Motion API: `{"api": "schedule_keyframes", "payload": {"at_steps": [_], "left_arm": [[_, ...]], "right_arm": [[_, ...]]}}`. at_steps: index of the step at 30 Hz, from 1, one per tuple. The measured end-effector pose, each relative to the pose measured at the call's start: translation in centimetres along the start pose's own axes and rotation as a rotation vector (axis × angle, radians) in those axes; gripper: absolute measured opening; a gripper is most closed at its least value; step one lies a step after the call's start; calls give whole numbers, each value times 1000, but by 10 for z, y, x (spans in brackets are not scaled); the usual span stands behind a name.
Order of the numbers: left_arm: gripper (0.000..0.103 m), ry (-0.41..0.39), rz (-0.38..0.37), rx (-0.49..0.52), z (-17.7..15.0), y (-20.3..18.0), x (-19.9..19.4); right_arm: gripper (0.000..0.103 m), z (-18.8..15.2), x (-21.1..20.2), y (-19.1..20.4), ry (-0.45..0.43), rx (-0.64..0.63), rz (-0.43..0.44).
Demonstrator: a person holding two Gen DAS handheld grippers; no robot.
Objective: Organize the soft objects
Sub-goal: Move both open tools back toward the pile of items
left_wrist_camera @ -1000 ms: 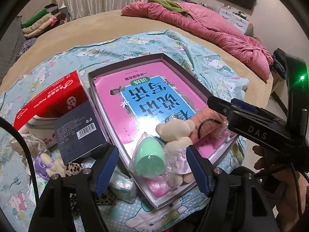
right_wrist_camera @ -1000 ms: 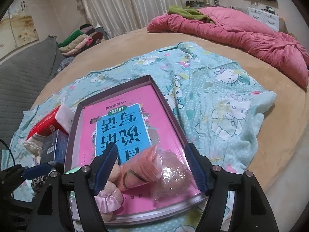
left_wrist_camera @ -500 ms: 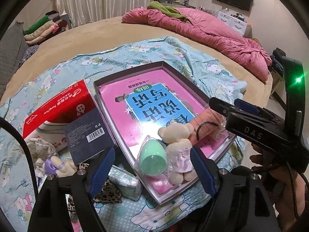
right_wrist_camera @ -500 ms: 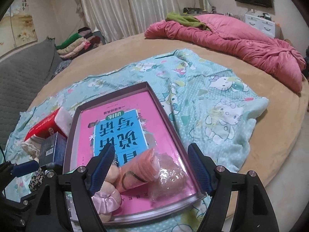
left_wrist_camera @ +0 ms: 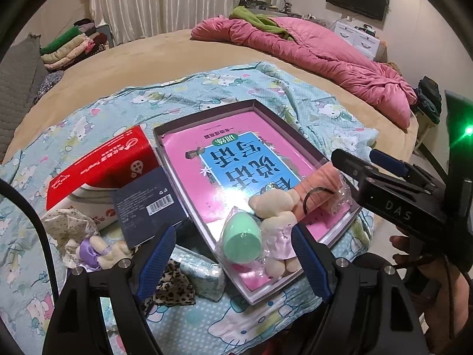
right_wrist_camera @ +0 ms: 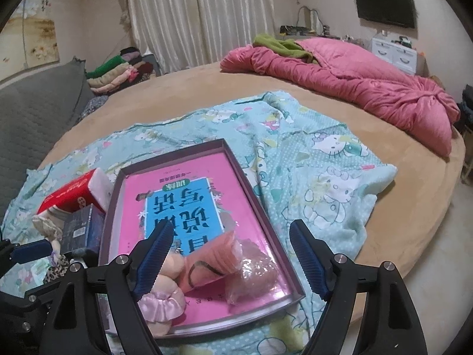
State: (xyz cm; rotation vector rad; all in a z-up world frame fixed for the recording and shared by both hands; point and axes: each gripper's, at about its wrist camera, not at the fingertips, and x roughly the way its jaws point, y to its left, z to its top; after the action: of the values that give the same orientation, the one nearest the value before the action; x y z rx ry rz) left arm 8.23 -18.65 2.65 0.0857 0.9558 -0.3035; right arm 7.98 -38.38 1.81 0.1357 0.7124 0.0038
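Observation:
A shallow box [left_wrist_camera: 254,104] with a pink and blue book cover inside lies on the patterned sheet. At its near end lie a green egg-shaped sponge [left_wrist_camera: 242,239] in clear wrap, a cream plush doll [left_wrist_camera: 276,207] in a pink dress, a peach cloth roll [left_wrist_camera: 320,186] with a black hair tie, and a clear bag [right_wrist_camera: 254,272] of something pinkish. My left gripper [left_wrist_camera: 233,263] hovers open above the sponge and doll, holding nothing. Over the doll [right_wrist_camera: 165,304], cloth roll [right_wrist_camera: 212,263] and bag, my right gripper [right_wrist_camera: 230,251] is open and empty too.
Left of the box [right_wrist_camera: 118,183] sit a red tissue box [left_wrist_camera: 100,168], a dark blue carton [left_wrist_camera: 147,204], a floral cloth [left_wrist_camera: 68,227], a purple-dressed plush [left_wrist_camera: 94,251], a leopard-print cloth [left_wrist_camera: 171,288] and a tissue packet [left_wrist_camera: 201,269]. A pink duvet [right_wrist_camera: 354,88] lies behind. The bed edge runs along the right.
Both grippers have lifted and drawn back a little from the box, and their jaws stand wider. The soft things in the box have not moved.

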Motion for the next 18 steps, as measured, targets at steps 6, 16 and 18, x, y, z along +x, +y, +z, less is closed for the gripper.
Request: {"api": "schedule_keyframes", "payload": {"at_steps": [6, 16, 18], "left_arm": [[80, -5, 30, -20, 0, 9, -8], [82, -9, 39, -54, -8, 26, -18], [82, -12, 43, -61, -9, 29, -21]], "right_arm": [[82, 2, -12, 15, -23, -35, 9], [82, 2, -27, 34, -63, -82, 16], [83, 3, -30, 37, -74, -89, 24]]}}
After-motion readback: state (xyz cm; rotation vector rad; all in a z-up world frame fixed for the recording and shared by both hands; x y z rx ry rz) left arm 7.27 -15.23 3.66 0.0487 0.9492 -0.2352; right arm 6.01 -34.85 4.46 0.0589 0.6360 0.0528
